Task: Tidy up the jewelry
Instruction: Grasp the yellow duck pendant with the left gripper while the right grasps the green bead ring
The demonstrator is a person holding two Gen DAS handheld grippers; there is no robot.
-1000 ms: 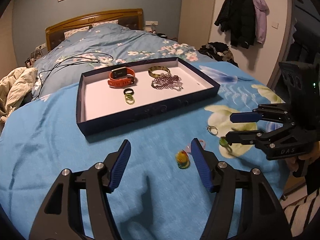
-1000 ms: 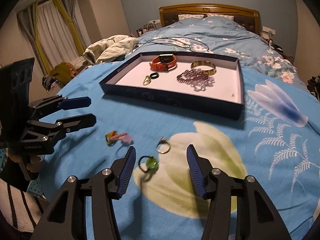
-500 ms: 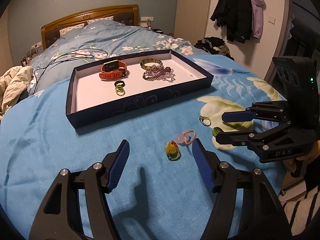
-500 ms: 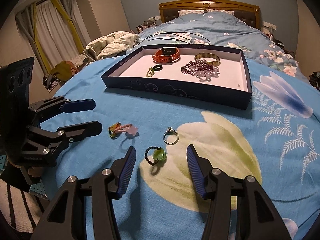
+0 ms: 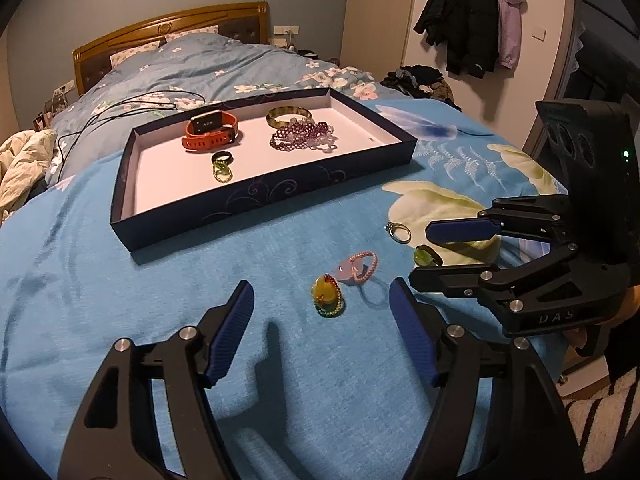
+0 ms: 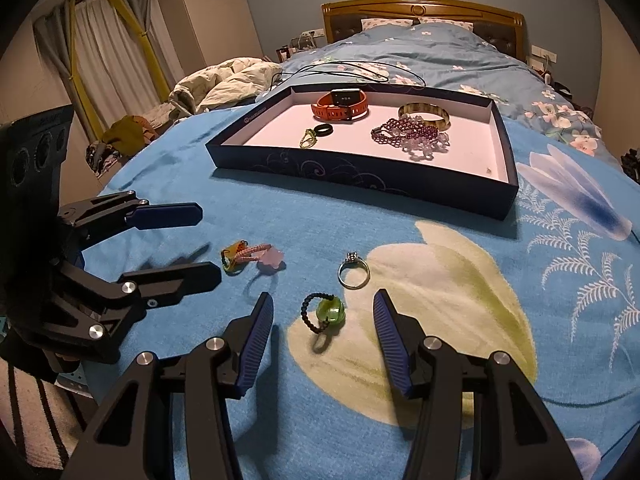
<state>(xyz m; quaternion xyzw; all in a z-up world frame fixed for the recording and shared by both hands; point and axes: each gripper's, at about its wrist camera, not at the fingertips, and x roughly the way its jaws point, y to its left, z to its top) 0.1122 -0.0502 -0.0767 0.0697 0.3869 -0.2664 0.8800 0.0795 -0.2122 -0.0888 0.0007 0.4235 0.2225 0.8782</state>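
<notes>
A dark blue tray (image 5: 260, 192) (image 6: 360, 172) on the blue bedspread holds an orange watch (image 5: 210, 134), a bangle (image 5: 289, 115), purple beads (image 5: 304, 138) and small rings (image 5: 222, 164). Loose on the spread lie a yellow-green ring (image 5: 327, 294) (image 6: 232, 258), a pink bead ring (image 5: 360, 266) (image 6: 266, 256), a silver ring (image 5: 398, 232) (image 6: 353, 271) and a green stone ring (image 5: 426, 257) (image 6: 326, 312). My left gripper (image 5: 322, 310) is open around the yellow-green ring. My right gripper (image 6: 323, 322) is open around the green stone ring.
Black cords (image 5: 132, 106) lie on the quilt behind the tray. A wooden headboard (image 5: 168, 36) stands at the back. Coats (image 5: 472, 16) hang on the right wall. Crumpled bedding (image 6: 224, 80) lies left of the bed.
Both grippers have moved forward and lower toward the loose rings. The yellow-green ring and the green stone ring now sit between their open fingers.
</notes>
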